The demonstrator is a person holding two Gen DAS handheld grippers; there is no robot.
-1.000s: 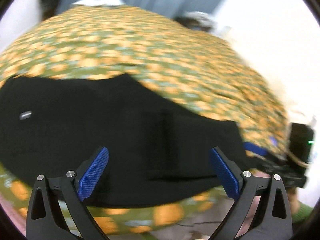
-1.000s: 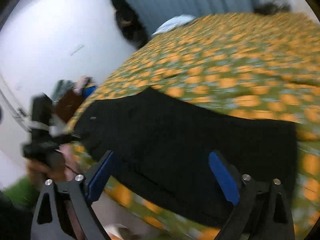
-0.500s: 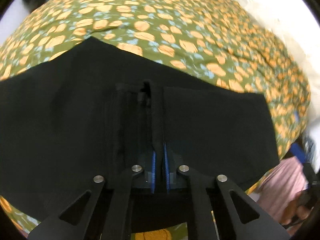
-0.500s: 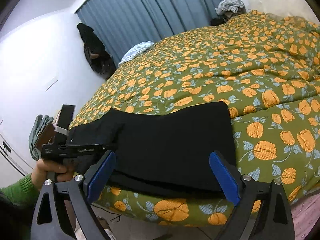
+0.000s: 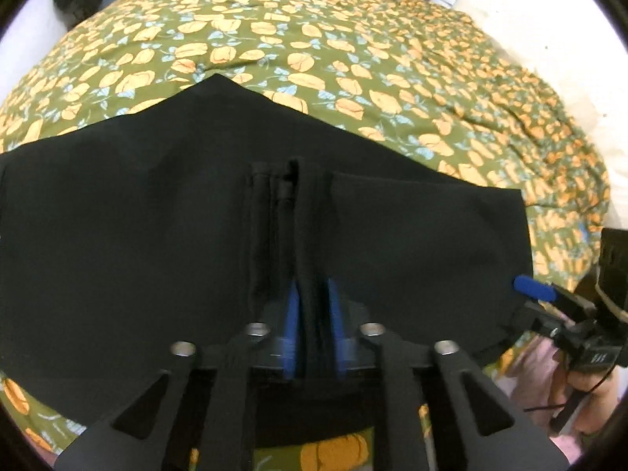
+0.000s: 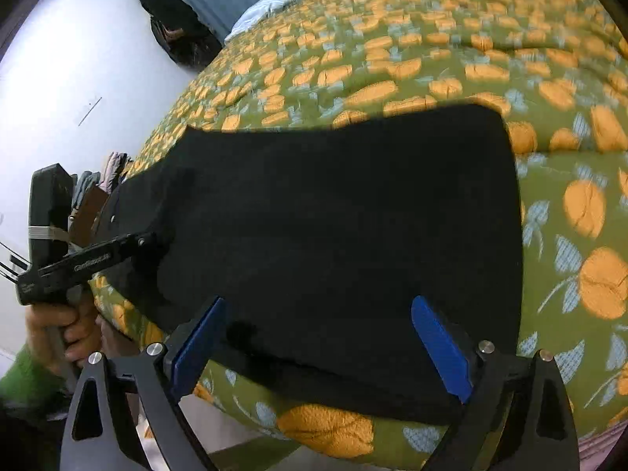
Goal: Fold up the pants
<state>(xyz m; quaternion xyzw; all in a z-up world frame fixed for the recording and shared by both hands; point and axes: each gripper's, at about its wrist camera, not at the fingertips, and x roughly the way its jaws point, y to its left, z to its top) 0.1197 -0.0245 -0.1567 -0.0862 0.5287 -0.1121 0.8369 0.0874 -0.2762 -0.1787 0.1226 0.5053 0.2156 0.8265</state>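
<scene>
Black hand-held gripper (image 6: 318, 337), blue pads (image 6: 439, 343), green sleeve (image 6: 23, 376)

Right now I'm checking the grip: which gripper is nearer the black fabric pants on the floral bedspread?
Left. The left gripper is shut on the near edge of the black fabric pants. The right gripper is open at the pants' other end, its fingers straddling the fabric without gripping it.
</scene>
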